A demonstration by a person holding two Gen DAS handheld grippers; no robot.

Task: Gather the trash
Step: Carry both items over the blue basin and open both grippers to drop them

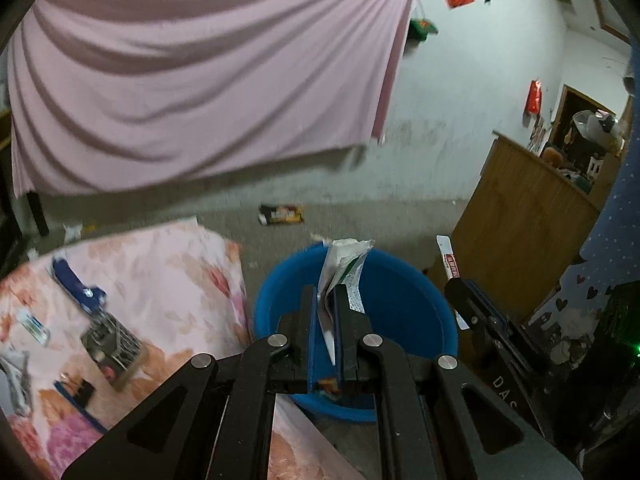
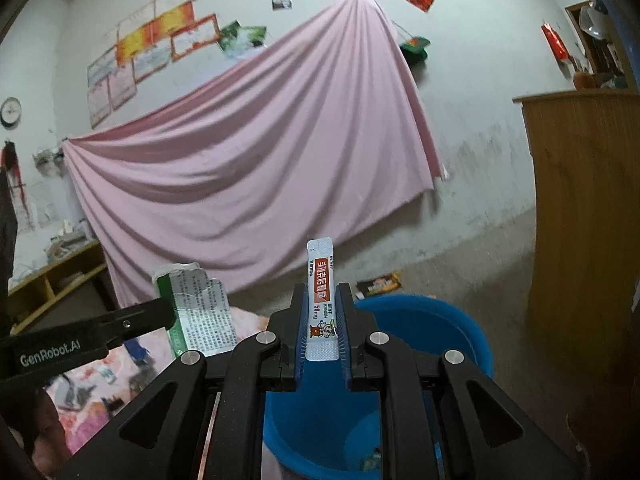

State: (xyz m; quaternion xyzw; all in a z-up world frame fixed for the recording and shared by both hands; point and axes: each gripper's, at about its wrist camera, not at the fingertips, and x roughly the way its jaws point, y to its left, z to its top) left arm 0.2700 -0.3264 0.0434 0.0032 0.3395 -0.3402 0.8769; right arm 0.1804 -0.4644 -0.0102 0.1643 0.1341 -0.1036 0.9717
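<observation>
A: What is gripped by the left gripper (image 1: 325, 292)?
B: A torn green-and-white packet (image 1: 340, 268) is clamped, held over the blue basin (image 1: 400, 280).
A: And the right gripper (image 2: 323, 292)?
B: A slim sachet (image 2: 322, 300) is pinched upright above the same basin; more trash (image 1: 280, 215) is left on the floor.

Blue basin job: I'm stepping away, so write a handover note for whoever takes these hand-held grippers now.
Left hand-held gripper: shut on a torn green-and-white packet, above the blue basin.
Right hand-held gripper: shut on a red-and-white sachet, near the basin rim.
Done: some trash already in the basin.
Left: drop both pieces; wrappers remain on the floral cloth; a dark wrapper lies on the floor.
</observation>
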